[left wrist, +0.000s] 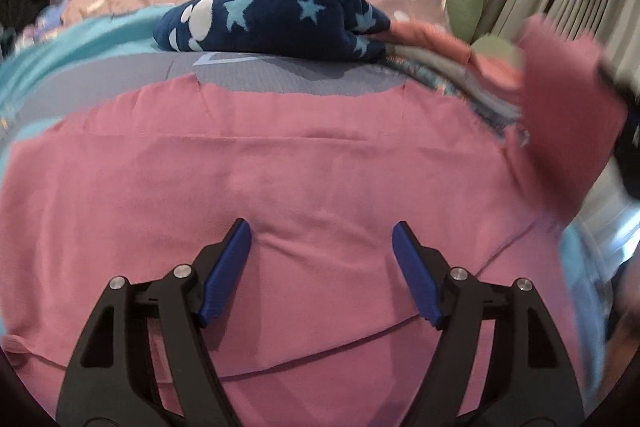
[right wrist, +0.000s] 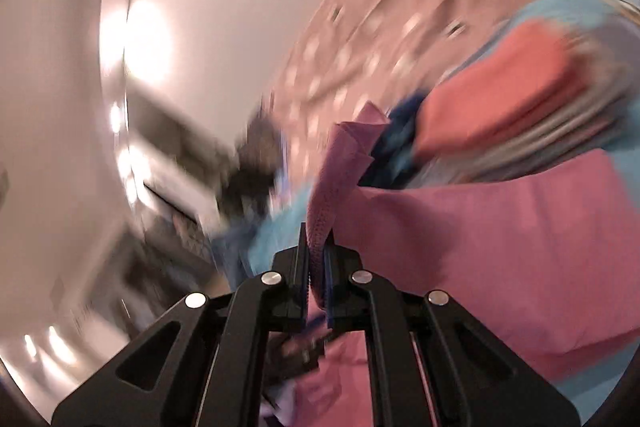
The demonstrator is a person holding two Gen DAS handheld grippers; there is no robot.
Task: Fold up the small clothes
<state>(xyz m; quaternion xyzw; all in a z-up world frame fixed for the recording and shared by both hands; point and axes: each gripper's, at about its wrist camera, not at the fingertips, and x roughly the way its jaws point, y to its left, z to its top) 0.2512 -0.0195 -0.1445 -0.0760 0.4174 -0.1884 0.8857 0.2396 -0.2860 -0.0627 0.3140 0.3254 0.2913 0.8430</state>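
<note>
I have the pink garment (left wrist: 280, 179) spread flat on the bed, in front of a folded navy star-patterned piece (left wrist: 272, 23) and just beside a stack of folded clothes (left wrist: 452, 63) at its right. My right gripper (right wrist: 318, 263) has its fingers pressed together on an edge of the pink cloth, and the pinched part stands up out of them in a narrow fold; in the left wrist view that same lifted flap shows as a blurred pink shape at the right edge. My left gripper (left wrist: 322, 251) hovers low over the near middle of the garment with its fingers spread and nothing between them.

The step in hand, as I read it, is carrying the raised side across the body of the garment to make the first fold. To do it well I would keep the right pinch firm, since only a thin strip of cloth is caught and it could slip out. I would bring the left fingers down on the flat cloth along the intended crease so the rest does not drag. The flap should travel low and land with its edge matching the far edge, clear of the stack beside it.
</note>
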